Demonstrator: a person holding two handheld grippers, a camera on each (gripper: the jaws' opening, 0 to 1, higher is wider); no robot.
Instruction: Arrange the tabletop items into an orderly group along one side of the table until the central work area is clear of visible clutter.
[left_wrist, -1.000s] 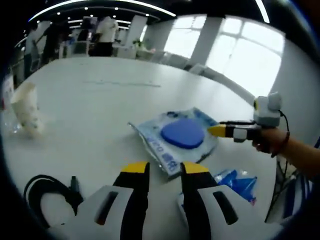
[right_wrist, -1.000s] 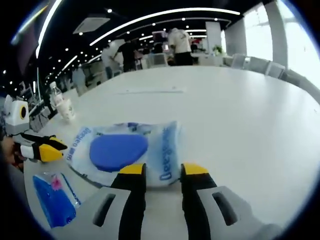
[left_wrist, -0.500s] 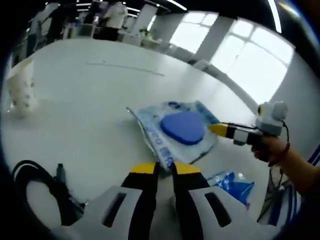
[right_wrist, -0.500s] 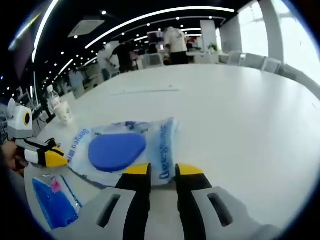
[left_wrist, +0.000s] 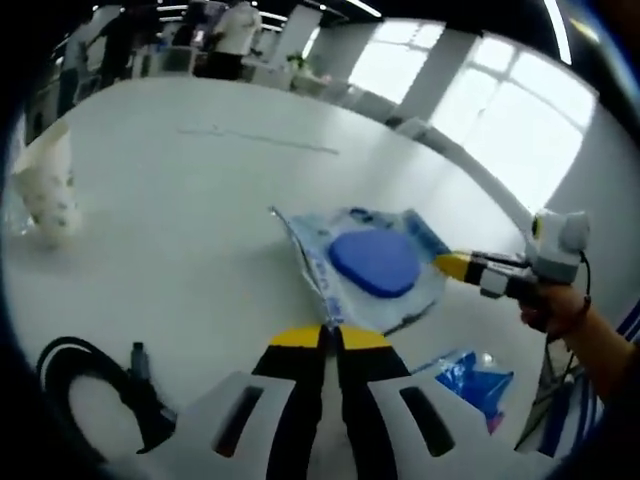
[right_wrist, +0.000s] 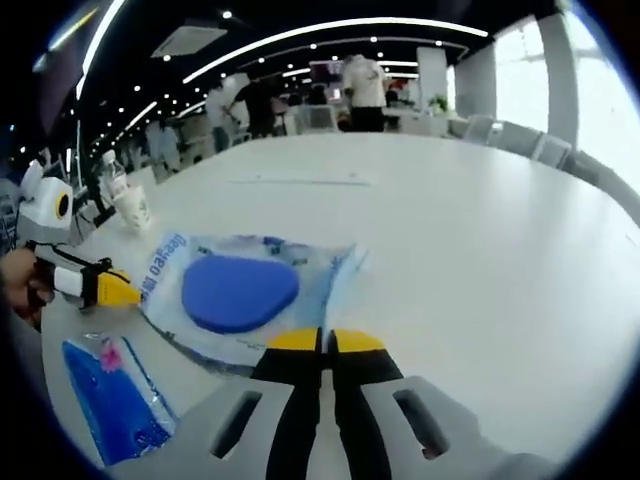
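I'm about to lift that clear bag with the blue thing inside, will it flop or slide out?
Probably floppy: the bag is thin, wrinkled film, so its free end should sag. Both grippers, left and right, pinch only its edges, so the glossy plastic may slip. The blue piece inside could shift.

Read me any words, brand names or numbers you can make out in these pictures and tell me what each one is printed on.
Blue lettering runs along the edge of the clear plastic package that holds a blue oval pad, next to the left gripper: too blurred to read with confidence.
The same package in the left gripper view has blue print on its near edge: too small to read.
The small blue packet: no readable text.
The paper cup: markings unreadable.
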